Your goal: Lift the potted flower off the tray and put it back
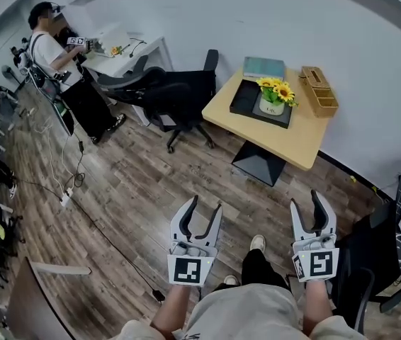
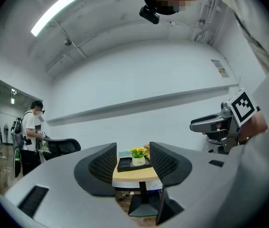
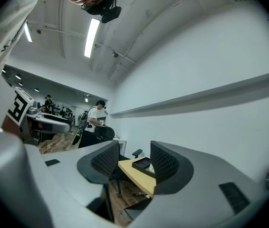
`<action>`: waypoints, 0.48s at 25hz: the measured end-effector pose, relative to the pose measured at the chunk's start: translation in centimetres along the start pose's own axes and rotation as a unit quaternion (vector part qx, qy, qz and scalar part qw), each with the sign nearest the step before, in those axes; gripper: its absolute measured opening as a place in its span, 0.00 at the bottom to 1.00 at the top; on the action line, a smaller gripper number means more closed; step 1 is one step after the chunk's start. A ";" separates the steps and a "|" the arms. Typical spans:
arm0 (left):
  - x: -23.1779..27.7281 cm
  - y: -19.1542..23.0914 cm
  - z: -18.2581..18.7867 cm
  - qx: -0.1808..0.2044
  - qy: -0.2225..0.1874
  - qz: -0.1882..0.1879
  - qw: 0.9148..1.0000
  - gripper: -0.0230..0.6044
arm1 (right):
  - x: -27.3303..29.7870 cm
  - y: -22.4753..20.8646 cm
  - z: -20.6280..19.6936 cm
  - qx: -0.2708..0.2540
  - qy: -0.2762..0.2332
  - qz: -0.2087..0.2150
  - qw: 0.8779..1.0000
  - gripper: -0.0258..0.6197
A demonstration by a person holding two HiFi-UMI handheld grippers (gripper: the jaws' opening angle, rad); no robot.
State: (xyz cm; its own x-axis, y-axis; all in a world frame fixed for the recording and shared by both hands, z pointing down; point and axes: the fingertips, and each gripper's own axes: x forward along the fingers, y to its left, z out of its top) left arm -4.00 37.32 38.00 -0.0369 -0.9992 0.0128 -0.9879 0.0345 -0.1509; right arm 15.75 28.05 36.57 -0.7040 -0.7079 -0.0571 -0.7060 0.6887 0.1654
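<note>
A potted yellow flower (image 1: 274, 98) in a white pot stands in a black tray (image 1: 246, 99) on a small wooden table (image 1: 296, 139) against the far wall. Both grippers are held well short of that table, over the wooden floor. My left gripper (image 1: 203, 212) is open with nothing between its jaws. My right gripper (image 1: 307, 209) is open and empty too. In the left gripper view the potted flower (image 2: 138, 156) and black tray (image 2: 125, 165) show far off between the jaws. The right gripper view shows the black tray (image 3: 141, 164) on the table's corner (image 3: 134, 173).
A black office chair (image 1: 173, 96) stands left of the table. A teal book (image 1: 263, 67) and a wooden box (image 1: 319, 89) lie on the table. A person (image 1: 66, 69) stands at a white desk (image 1: 126, 52) far left. Another dark chair (image 1: 370, 261) is at my right. Cables (image 1: 66, 190) run across the floor.
</note>
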 end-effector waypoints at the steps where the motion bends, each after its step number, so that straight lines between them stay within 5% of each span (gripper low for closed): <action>1: 1.1 0.1 0.0 -0.002 0.000 -0.002 1.000 0.37 | 0.8 -0.6 -0.1 0.000 0.000 0.000 1.000 0.38; 12: 15.6 -2.3 1.7 0.007 0.005 -0.044 0.999 0.37 | 9.3 -10.4 -1.1 0.005 -0.004 -0.008 1.000 0.39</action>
State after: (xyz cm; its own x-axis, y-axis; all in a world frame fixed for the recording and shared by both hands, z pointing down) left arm -2.03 21.63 36.84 0.0491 -0.9981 0.0364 -0.9852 -0.0544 -0.1625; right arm 16.66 14.13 35.40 -0.6925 -0.7182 -0.0679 -0.7185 0.6782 0.1543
